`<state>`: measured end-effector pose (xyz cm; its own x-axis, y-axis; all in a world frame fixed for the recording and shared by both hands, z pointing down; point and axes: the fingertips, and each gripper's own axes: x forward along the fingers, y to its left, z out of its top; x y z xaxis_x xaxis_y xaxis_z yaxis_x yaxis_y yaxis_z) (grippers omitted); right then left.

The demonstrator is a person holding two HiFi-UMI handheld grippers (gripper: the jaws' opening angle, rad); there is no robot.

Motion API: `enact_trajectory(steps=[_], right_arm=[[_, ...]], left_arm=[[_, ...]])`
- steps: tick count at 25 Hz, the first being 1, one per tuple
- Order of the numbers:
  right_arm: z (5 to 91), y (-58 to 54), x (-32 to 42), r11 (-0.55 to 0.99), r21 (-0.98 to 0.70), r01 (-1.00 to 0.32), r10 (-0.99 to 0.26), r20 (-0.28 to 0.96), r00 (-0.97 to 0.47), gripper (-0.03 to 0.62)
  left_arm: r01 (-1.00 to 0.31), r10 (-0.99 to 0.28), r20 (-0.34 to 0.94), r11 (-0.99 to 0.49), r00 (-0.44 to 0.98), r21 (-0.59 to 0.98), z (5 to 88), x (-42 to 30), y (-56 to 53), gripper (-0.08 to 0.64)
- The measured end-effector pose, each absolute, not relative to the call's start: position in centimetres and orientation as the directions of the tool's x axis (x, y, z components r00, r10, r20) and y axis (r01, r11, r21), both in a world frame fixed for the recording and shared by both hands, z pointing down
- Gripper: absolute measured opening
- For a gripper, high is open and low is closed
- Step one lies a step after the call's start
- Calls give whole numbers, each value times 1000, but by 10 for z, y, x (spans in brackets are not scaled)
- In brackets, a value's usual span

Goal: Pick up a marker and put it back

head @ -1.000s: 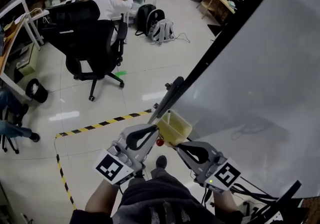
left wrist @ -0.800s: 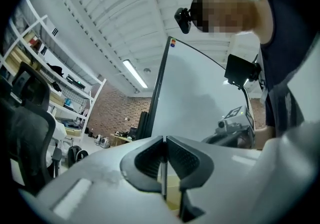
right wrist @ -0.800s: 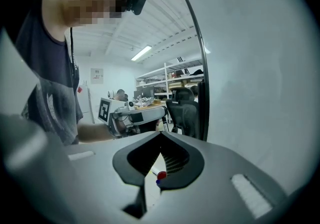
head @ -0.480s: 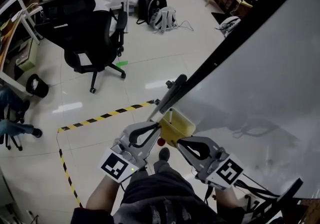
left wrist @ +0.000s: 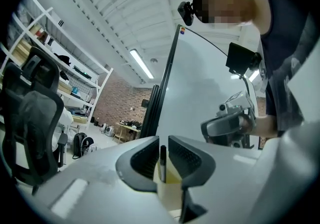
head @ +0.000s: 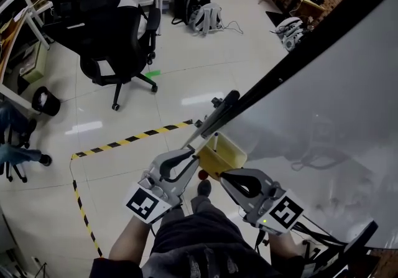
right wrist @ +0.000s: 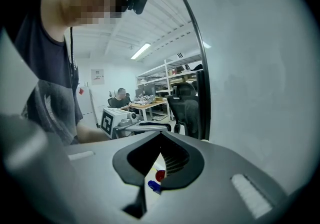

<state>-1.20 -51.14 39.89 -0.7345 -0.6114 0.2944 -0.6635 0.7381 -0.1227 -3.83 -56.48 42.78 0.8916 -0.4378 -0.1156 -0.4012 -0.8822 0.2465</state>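
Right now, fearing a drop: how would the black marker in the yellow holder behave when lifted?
The marker is thin and straight, so probably stiff and light. Its round barrel could slip, or roll if laid down. The jaws of the left gripper have just been opening with it between them, so the yellow holder likely keeps it upright.

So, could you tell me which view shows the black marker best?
Left gripper view: the marker stands upright between the left gripper's fingers, which have just been opening, in the yellow holder. In the head view it's too small to tell; the right gripper view misses it.
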Motion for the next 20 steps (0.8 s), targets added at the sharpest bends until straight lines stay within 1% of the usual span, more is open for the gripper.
enact_trajectory(steps=[1,2,8,15,16,18,20], right_arm=[[399,-511,-12,739,-122,-663,-611,295,-735,0],[399,-511,-12,739,-121,-663,-611,295,-735,0],[391,-512,-16,745,-110,-658,-614,273,-740,0],[362,-510,-24,761,-60,-647,-626,198,-755,0],[355,-509,-26,764,-53,-644,-627,179,-758,0],[341,-506,-28,766,-38,-642,-632,141,-762,0],[331,-502,-29,763,-20,-646,-641,112,-760,0]], left_arm=[[-402,-439,-117,-881,891,248,427,-39,-565,63],[-404,-441,-119,-881,890,245,426,-39,-565,66],[-408,-438,-147,-892,887,194,392,-45,-561,66],[-412,-431,-206,-902,878,132,330,-62,-547,66],[-416,-434,-217,-901,874,125,320,-66,-543,60],[-423,-435,-230,-901,871,101,301,-72,-532,7],[-418,-421,-206,-906,883,64,293,-74,-518,6]])
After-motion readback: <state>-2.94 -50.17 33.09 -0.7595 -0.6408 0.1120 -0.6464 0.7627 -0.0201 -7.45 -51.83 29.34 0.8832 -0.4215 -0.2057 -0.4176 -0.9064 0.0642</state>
